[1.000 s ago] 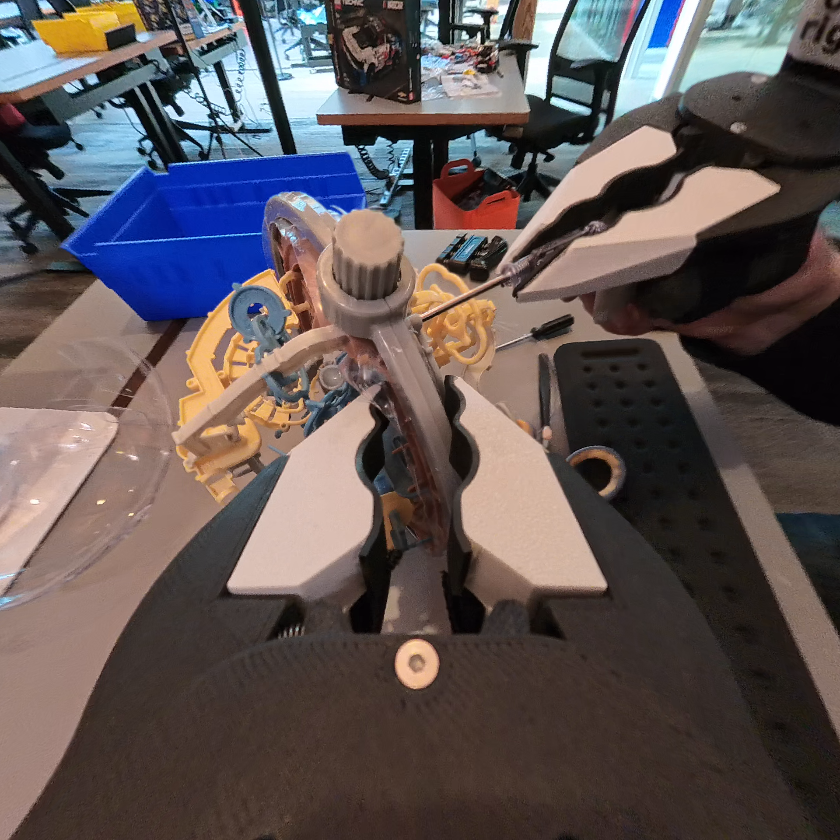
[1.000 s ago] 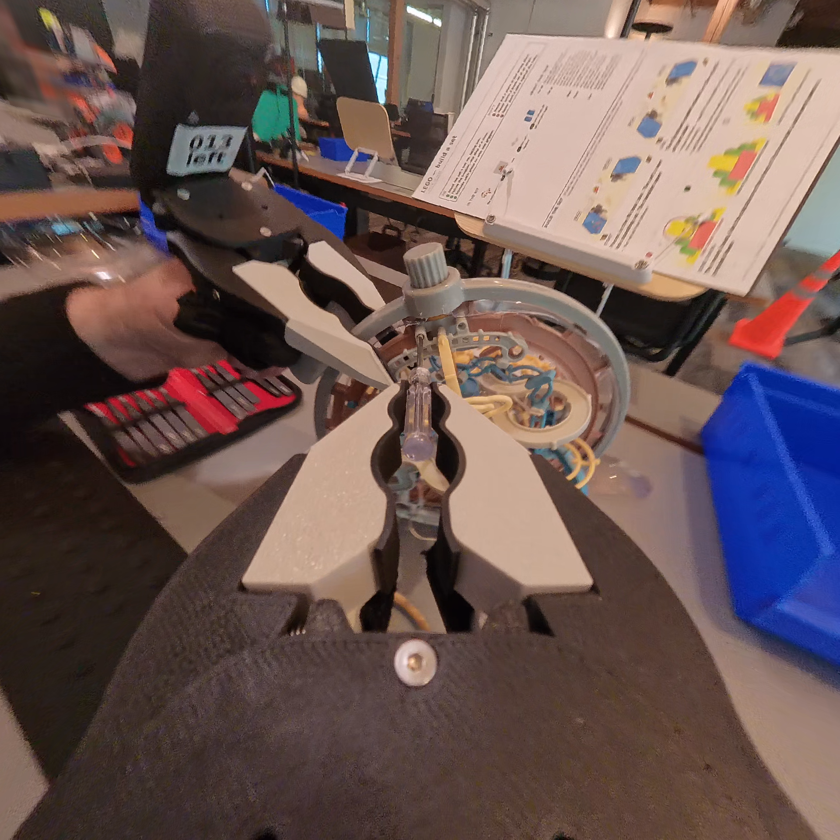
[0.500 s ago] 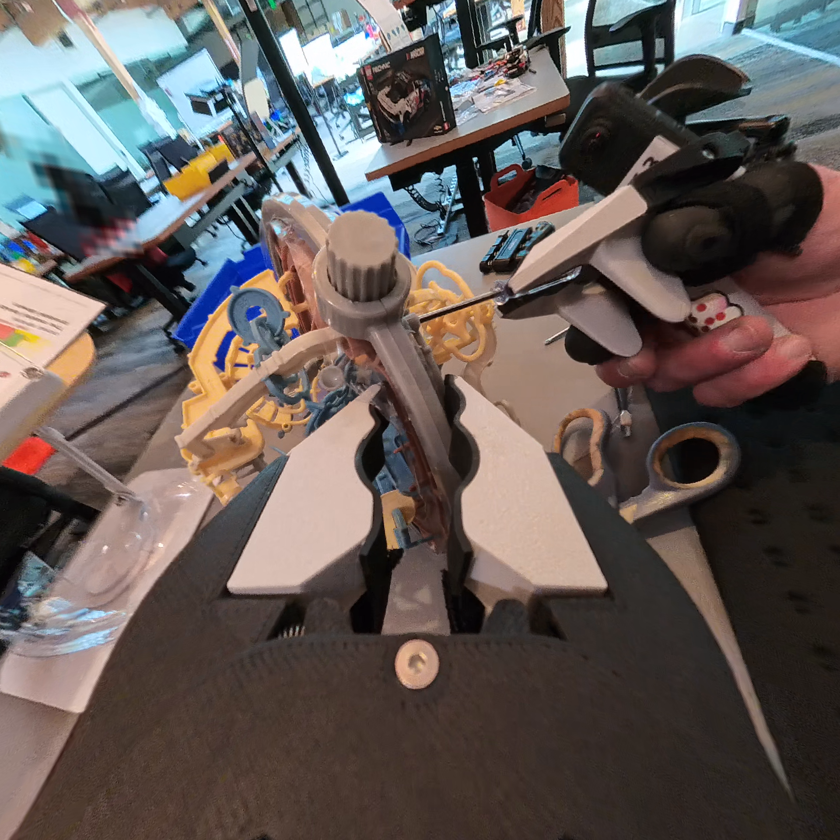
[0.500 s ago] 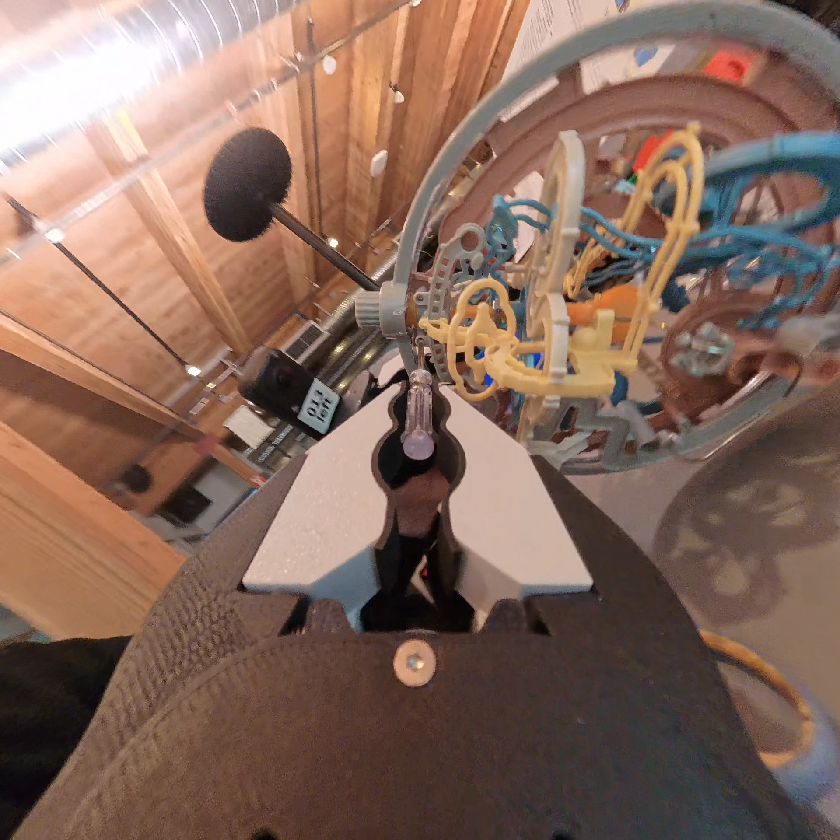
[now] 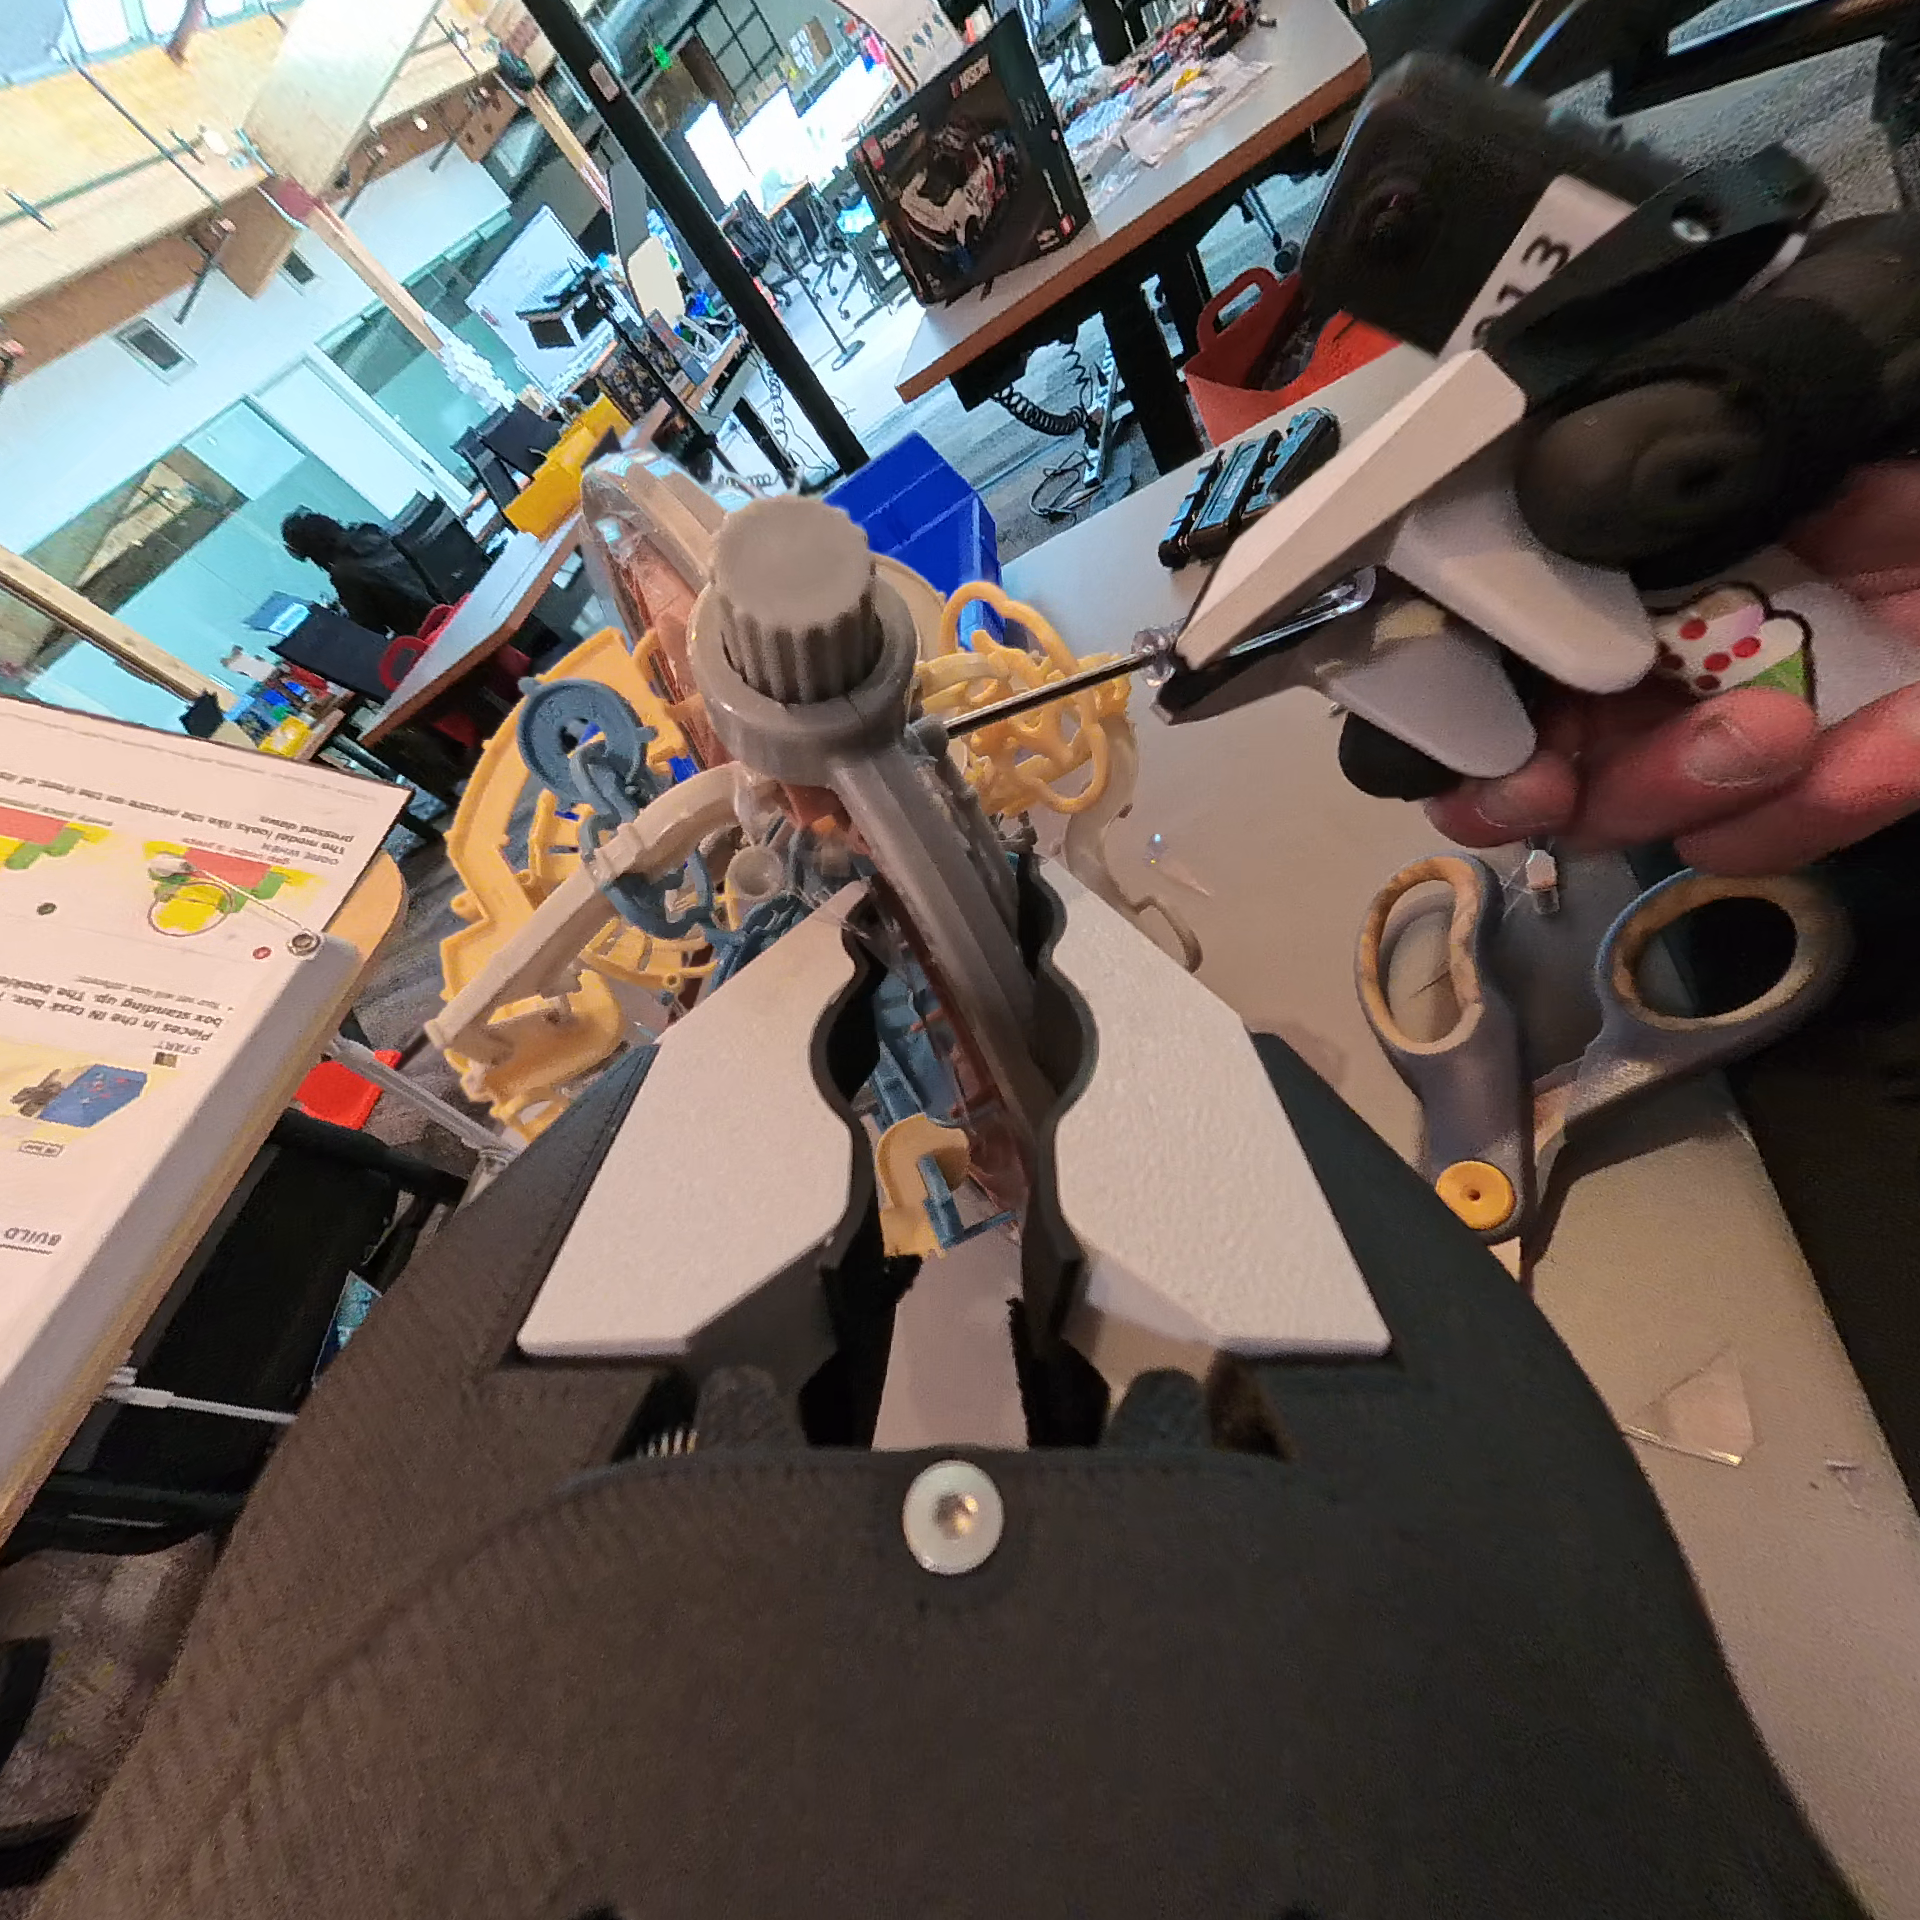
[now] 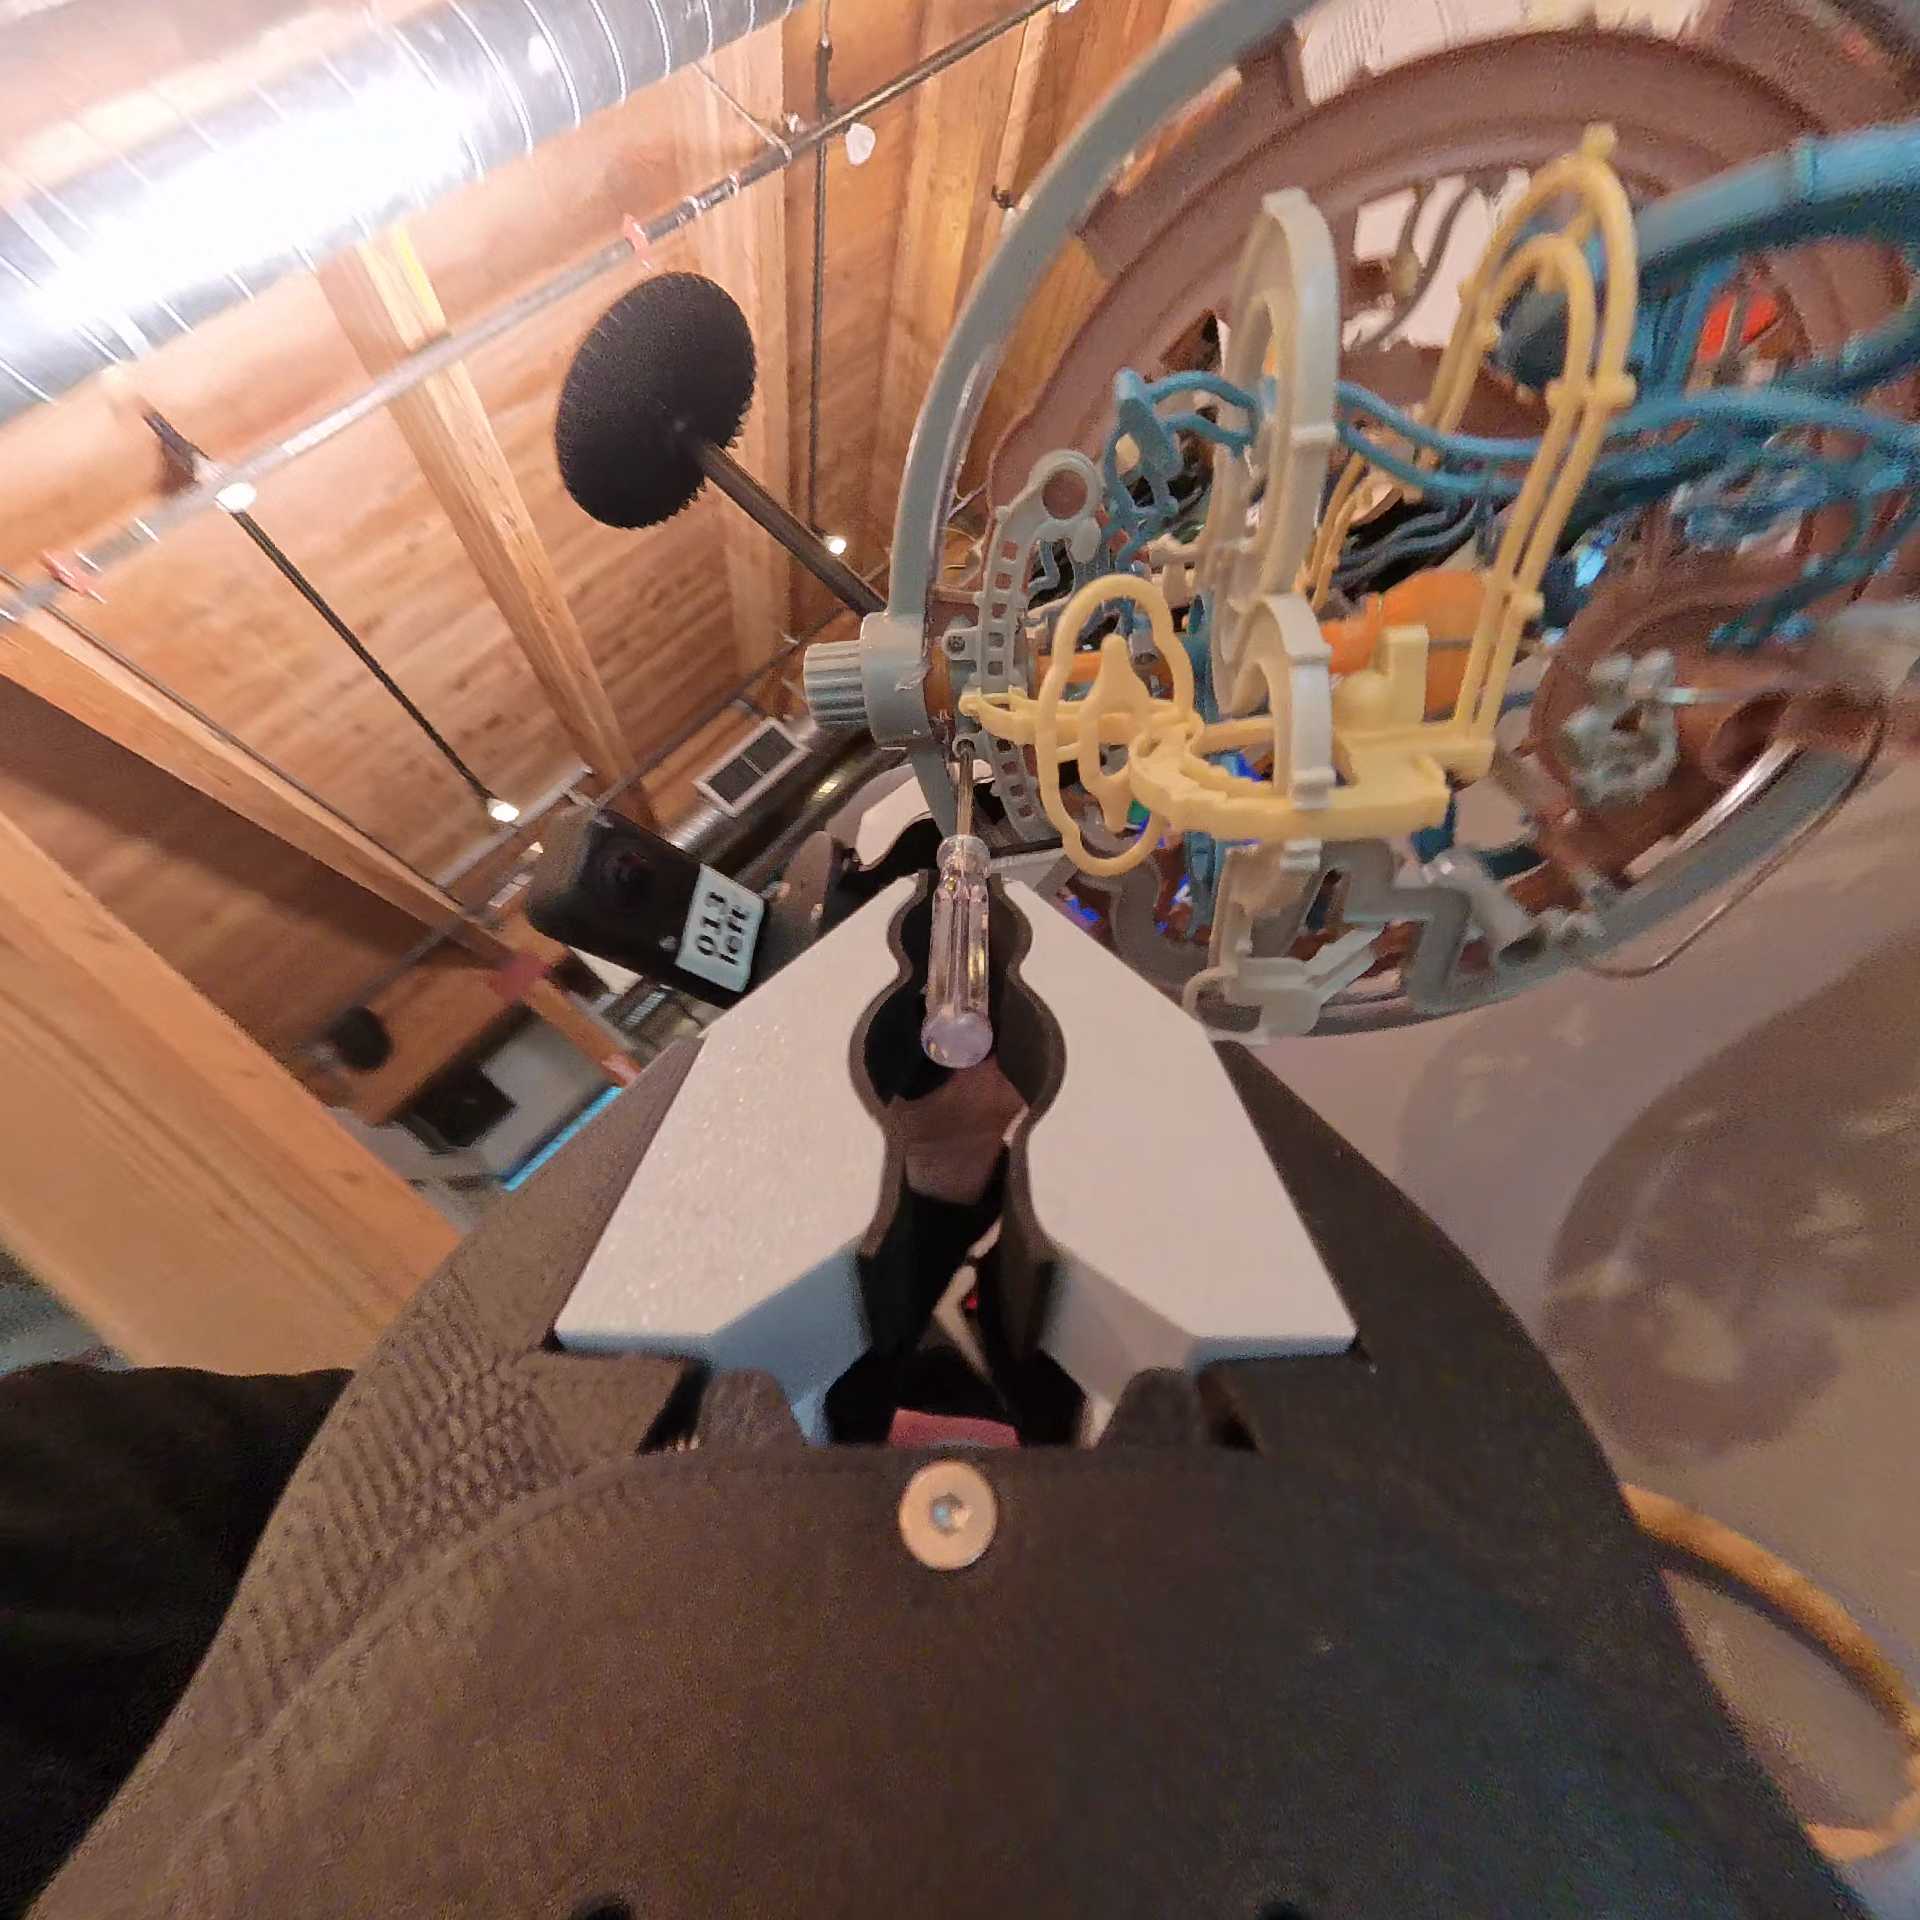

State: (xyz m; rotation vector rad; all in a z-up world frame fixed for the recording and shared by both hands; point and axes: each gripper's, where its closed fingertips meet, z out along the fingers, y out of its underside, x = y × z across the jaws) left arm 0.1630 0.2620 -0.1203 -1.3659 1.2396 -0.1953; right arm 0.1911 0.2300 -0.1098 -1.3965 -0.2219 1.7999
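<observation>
Over the grey table (image 5: 1714,1538), left gripper (image 5: 940,935) is clamped on the grey ring (image 5: 940,894) of a plastic maze sphere (image 5: 644,914), jaws narrow with the ring pinched between the white fingers (image 5: 727,1143); the sphere is held up off the tabletop, grey knob (image 5: 790,603) at the top of the ring pointing away from the camera. Inside the ring: yellow, blue and cream track pieces, brown inner disc. Right gripper (image 6: 961,914) is closed on a small screwdriver (image 6: 956,977) with a clear handle, handle seated in the notch between the fingers, metal shaft pointing forward. Shaft tip sits right at the ring just beside the knob hub (image 6: 868,686); in the left wrist view the tip looks to be touching there, actual contact with a screw too small to tell. A person's hand (image 5: 1714,769) wraps the right gripper's handle. On the table under that hand lie scissors (image 5: 1538,1039) with blue-grey handles, flat, near the table edge. Further back: a black battery pack (image 5: 1247,488), a blue bin (image 5: 914,499) behind the sphere. To the left, a printed instruction sheet (image 5: 135,935) on a tilted stand. Right wrist view is angled upward, showing wooden ceiling beams (image 6: 312,727) and a silver duct (image 6: 208,156).
</observation>
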